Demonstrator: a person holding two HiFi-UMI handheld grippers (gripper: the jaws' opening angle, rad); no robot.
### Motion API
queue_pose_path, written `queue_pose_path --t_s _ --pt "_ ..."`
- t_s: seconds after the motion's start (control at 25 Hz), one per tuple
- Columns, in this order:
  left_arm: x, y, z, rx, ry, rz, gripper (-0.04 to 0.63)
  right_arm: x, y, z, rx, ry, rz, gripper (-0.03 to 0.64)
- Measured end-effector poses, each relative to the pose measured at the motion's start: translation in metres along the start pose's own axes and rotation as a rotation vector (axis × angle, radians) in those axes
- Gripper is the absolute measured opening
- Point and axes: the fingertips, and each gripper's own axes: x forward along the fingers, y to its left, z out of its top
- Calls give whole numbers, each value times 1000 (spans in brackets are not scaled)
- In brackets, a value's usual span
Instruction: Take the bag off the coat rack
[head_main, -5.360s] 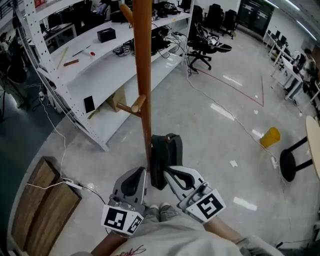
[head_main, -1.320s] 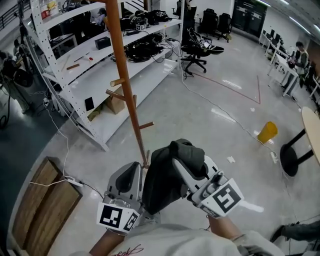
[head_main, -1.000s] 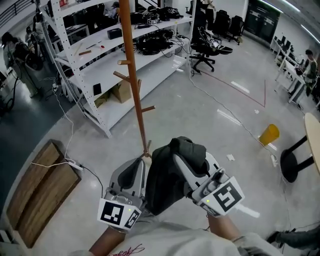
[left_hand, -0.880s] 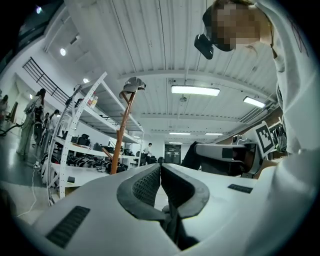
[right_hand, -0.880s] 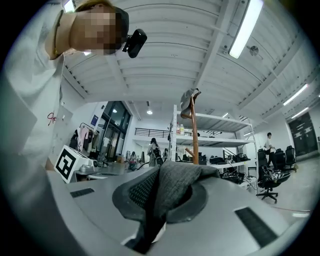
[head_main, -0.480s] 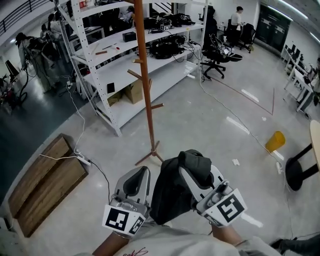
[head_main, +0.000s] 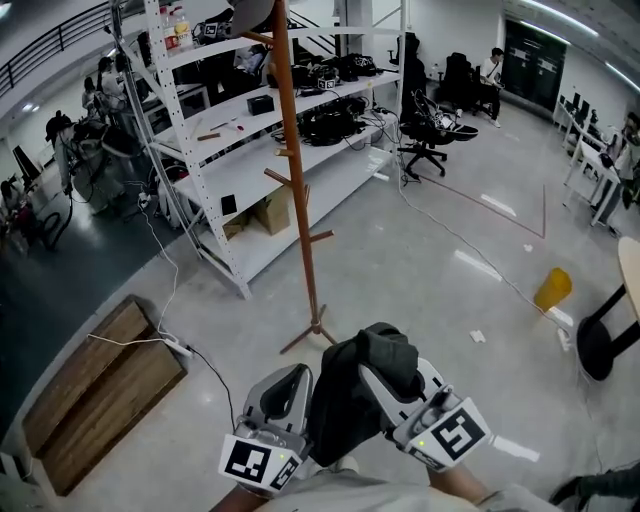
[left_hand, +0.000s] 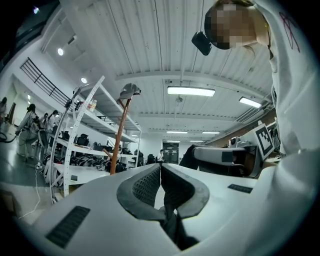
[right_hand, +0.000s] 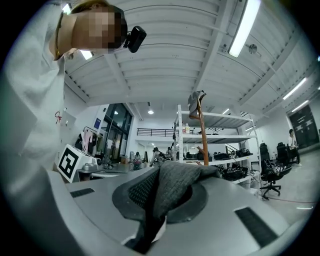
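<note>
The bag (head_main: 345, 400) is dark grey fabric, bunched up. It hangs from my right gripper (head_main: 375, 355), which is shut on its upper part, close in front of the person's body. In the right gripper view the bag's cloth (right_hand: 175, 185) fills the gap between the jaws of the right gripper (right_hand: 157, 172). My left gripper (head_main: 293, 372) is beside the bag on the left, and the left gripper (left_hand: 161, 167) is shut with nothing seen in it. The wooden coat rack (head_main: 300, 200) stands apart ahead, a cap (left_hand: 130, 91) on its top.
White shelving (head_main: 230, 130) with gear stands behind the rack. A wooden pallet (head_main: 90, 390) and a power strip with cable (head_main: 175, 345) lie to the left. A yellow bin (head_main: 552, 288), a black stool (head_main: 600, 345) and office chairs (head_main: 430, 110) are on the right. People stand at the far left.
The view has backed away from the coat rack, which now stands farther off with its base in sight. The bag has stayed in my right gripper, and both grippers keep their pose.
</note>
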Motion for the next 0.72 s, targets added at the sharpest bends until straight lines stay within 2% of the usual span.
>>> queue_pose_path --t_s 0.52,0.72 --pt "-22 1 10 -4 -21 -1 18 6 38 14 -115 3 51 34" --pt "-27 1 11 -12 -29 0 18 6 45 13 -117 10 54 34"
